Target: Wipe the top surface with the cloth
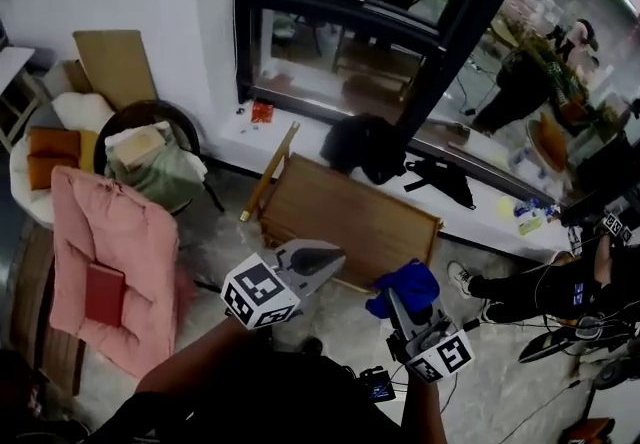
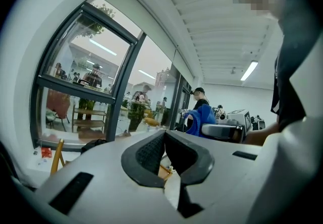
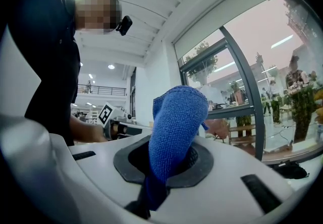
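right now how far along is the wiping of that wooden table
Done: the blue cloth is off the ground, clamped in the right hand-held gripper. In hand: both grippers are held up in the air, and the cloth isn't touching the wooden table. The left hand-held gripper is shut and empty. Left: the whole wipe of the top, as far as I can see.

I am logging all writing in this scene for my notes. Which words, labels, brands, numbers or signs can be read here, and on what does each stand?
No text can be read in any view.
Marker cubes of left gripper and right gripper: black-and-white squares only, no letters.
Blue cloth in the right gripper: no label shows.
Red packet on the window sill: print too small.
Yellow-blue item on the same sill: too blurred.
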Demonstrator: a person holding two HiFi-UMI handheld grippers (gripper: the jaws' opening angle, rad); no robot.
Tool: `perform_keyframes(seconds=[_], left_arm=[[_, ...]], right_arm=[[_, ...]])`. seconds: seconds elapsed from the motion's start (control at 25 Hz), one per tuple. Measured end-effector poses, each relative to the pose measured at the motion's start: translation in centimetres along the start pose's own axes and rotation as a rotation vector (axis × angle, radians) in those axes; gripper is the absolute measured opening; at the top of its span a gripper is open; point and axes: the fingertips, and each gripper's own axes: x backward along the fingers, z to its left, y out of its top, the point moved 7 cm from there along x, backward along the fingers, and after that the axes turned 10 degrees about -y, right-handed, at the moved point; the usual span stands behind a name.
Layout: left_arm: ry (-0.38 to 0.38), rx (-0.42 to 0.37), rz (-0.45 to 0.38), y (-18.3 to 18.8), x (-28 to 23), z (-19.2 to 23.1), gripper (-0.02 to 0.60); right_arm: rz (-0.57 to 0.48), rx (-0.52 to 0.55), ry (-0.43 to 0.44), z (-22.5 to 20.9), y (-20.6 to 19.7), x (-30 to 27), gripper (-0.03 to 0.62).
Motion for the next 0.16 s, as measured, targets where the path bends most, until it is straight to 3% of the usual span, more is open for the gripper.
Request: perform_keyframes(seconds=[0.16], left_arm=[[-0.019, -0.003, 0.031, 0.0, 1.7, 0.5, 0.011]], right_arm=[[-0.009, -0.032, -0.024, 1.4, -0.8, -1.7, 0.048]])
